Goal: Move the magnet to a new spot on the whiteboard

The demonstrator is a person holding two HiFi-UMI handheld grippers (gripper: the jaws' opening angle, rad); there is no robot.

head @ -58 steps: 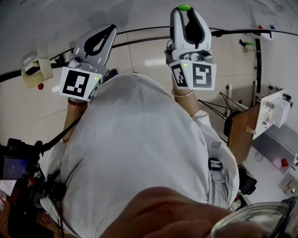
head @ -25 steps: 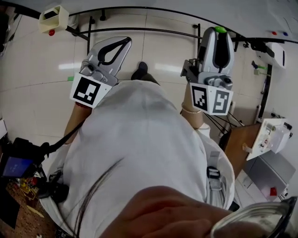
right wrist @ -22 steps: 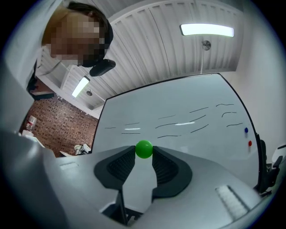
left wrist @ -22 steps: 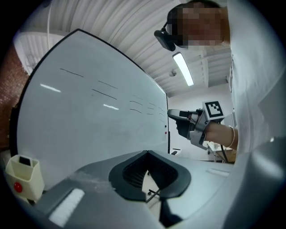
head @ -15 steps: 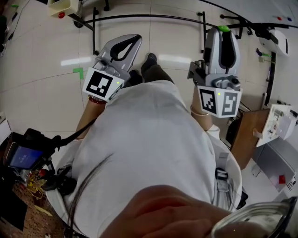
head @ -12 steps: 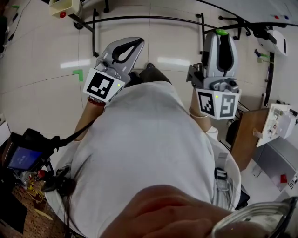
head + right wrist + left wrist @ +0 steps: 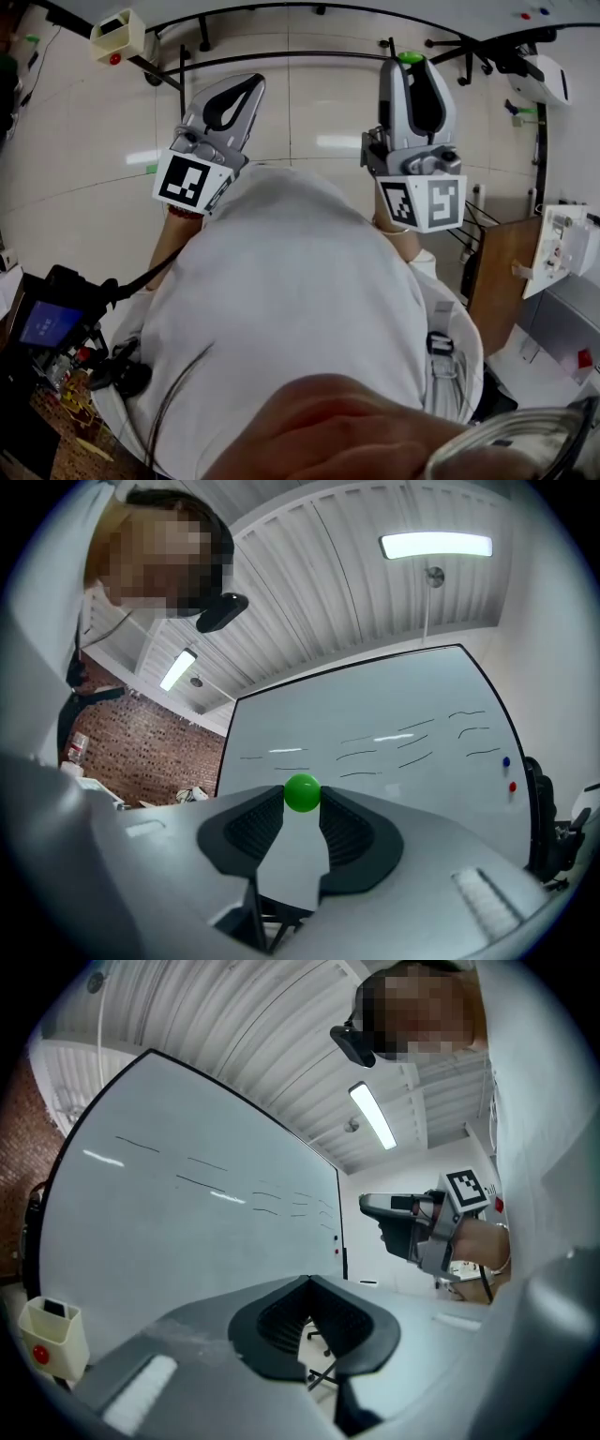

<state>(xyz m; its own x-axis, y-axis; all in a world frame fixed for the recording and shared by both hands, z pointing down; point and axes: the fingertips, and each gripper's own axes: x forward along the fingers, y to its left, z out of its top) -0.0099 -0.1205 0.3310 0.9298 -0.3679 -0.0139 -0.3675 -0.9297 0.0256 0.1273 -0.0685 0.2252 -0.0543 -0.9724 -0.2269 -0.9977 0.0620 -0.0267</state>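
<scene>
A small green ball magnet [image 7: 302,792] sits pinched between the tips of my right gripper [image 7: 302,804]. In the head view that right gripper [image 7: 411,66] points up and forward with the green magnet [image 7: 410,57] at its tip. The whiteboard [image 7: 384,733] stands ahead of it, some way off, with faint pen strokes. My left gripper [image 7: 249,82] is held up beside it, shut with nothing in it. In the left gripper view its jaws [image 7: 309,1282] meet, the whiteboard [image 7: 187,1232] lies to the left, and the right gripper [image 7: 412,1227] shows at the right.
A blue magnet [image 7: 506,760] and a red magnet [image 7: 512,787] stick near the board's right edge. A beige holder [image 7: 117,37] with a red dot hangs at the board's left end. A wooden panel [image 7: 492,272] and white boxes stand at the right. The person's white-clad body fills the middle.
The head view has swung, and the board's frame and holder now sit nearer the top. Both grippers have shifted slightly left. The right gripper still grips the green magnet.
</scene>
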